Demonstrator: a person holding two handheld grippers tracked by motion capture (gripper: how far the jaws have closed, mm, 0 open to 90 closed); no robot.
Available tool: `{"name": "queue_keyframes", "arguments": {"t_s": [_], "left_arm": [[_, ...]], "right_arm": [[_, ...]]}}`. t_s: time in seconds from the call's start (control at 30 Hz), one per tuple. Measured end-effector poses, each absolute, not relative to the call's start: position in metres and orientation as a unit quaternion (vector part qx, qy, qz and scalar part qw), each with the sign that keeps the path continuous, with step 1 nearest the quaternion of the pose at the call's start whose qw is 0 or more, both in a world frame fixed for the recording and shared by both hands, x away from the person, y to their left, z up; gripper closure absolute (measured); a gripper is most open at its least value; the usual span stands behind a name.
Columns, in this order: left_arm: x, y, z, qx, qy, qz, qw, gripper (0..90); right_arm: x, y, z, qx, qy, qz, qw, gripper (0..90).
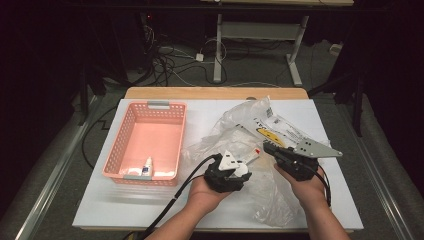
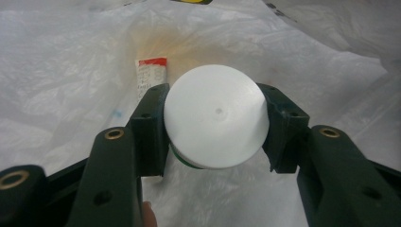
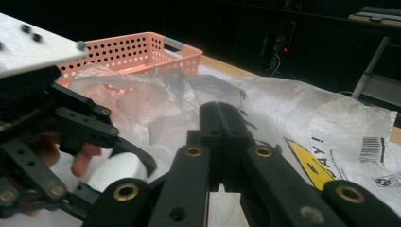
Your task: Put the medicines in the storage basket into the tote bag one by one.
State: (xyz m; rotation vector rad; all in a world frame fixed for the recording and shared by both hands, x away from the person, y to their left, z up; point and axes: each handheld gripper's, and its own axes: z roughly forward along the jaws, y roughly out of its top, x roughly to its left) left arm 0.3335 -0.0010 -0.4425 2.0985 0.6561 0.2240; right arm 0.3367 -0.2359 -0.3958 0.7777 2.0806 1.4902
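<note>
Left fingers [image 2: 216,118] clamp a white-capped jar [image 2: 216,116] by its sides, just above the bag [image 2: 71,71], clear to carry to the basket [image 1: 145,145]. Right fingers [image 3: 222,142] pinched shut, pinning the bag so it stays on the desk [image 1: 200,115].

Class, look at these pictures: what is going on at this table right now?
A person is unpacking a crinkled clear plastic bag on a white table. The left gripper is clamped on a round white cap of a container, over the bag. The right gripper, jaws shut, pinches the bag's film. A small white bottle already lies in the pink perforated basket. A red-ended white tube remains on the bag.
</note>
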Motion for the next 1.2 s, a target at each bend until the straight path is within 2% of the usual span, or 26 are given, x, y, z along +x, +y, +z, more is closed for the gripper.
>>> {"name": "queue_keyframes", "arguments": {"t_s": [0.5, 1.03, 1.2], "left_arm": [[0.362, -0.044, -0.457, 0.849, 0.264, 0.103, 0.445, 48.6], [0.375, -0.056, -0.473, 0.845, 0.279, 0.108, 0.444, 47.9], [0.372, -0.054, -0.469, 0.849, 0.277, 0.106, 0.437, 38.2]], "right_arm": [[0.338, -0.238, -0.396, 0.290, 0.753, 0.544, 0.231, 90.0], [0.339, -0.240, -0.398, 0.291, 0.754, 0.543, 0.230, 90.0], [0.339, -0.241, -0.398, 0.293, 0.753, 0.542, 0.230, 90.0]]}}
